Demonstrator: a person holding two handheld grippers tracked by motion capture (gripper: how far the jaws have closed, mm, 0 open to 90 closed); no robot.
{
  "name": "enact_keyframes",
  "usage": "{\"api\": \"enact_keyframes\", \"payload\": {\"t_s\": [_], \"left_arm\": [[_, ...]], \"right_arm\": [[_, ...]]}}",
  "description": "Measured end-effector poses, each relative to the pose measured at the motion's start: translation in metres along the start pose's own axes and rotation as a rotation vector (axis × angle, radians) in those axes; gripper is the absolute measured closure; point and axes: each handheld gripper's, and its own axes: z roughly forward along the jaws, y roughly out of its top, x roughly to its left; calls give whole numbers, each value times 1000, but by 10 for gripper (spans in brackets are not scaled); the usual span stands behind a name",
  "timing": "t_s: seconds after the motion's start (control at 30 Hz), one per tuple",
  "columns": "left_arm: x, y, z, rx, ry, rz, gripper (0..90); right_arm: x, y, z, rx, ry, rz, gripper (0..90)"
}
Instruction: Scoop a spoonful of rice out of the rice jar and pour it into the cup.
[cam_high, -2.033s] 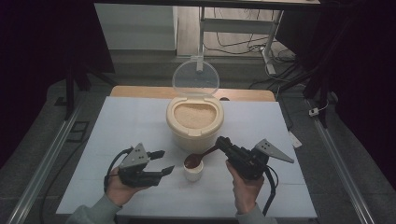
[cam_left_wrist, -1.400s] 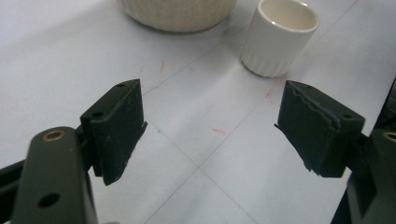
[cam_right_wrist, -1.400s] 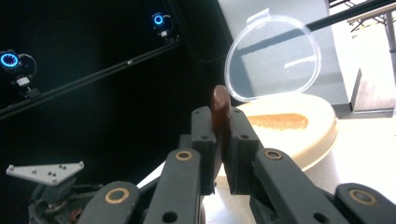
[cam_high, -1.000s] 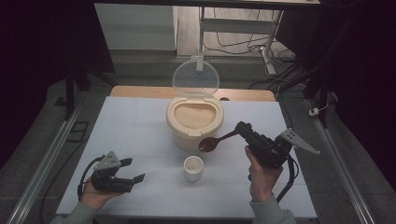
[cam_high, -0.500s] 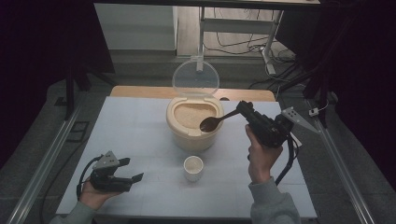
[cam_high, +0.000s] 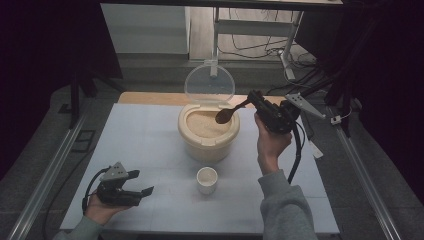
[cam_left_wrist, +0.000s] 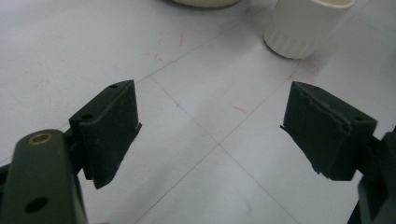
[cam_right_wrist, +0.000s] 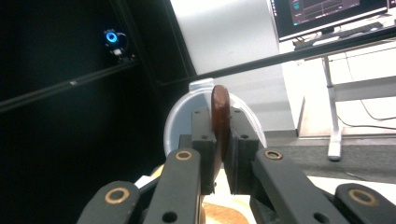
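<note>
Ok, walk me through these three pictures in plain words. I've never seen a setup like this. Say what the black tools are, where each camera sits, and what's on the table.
No robot here: a person holds a hand-operated two-jaw gripper in each hand.

The high view looks down from above the person's side of the table. The other two pictures come from small cameras riding on each gripper, looking along its black jaws.

On the table stands a cream container of pale grain, its clear round lid raised upright behind it. In front of it sits a small white cup.

The right gripper is shut on a brown wooden spoon, holding its bowl over the container. In the right gripper view you see the spoon edge-on, pinched between the jaws.

The left gripper is low at the near left, jaws open, holding nothing.
</note>
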Motion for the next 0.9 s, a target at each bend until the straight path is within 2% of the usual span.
{"api": "enact_keyframes", "payload": {"t_s": [0.2,0.4,0.57,0.63,0.7,0.77,0.83,0.9], "left_arm": [[-1,-2,0,10,-5,-6,175],[-2,-3,2,19,-10,-10,172],[-3,-3,4,27,-14,-9,172],[-2,-3,5,29,-15,-10,172],[-2,-3,5,30,-17,-11,172],[-2,-3,5,30,-18,-11,172],[-3,-3,5,30,-18,-11,172],[-3,-3,5,31,-19,-10,172]], "right_arm": [[4,-6,17,37,-50,-84,838],[4,-10,21,56,-87,-154,838],[7,-19,27,101,-105,-226,838],[9,-22,28,109,-111,-235,837],[9,-24,29,129,-113,-221,837],[7,-28,30,156,-115,-175,837],[2,-35,31,174,-110,-101,838],[-4,-43,31,185,-101,-3,838]]}}
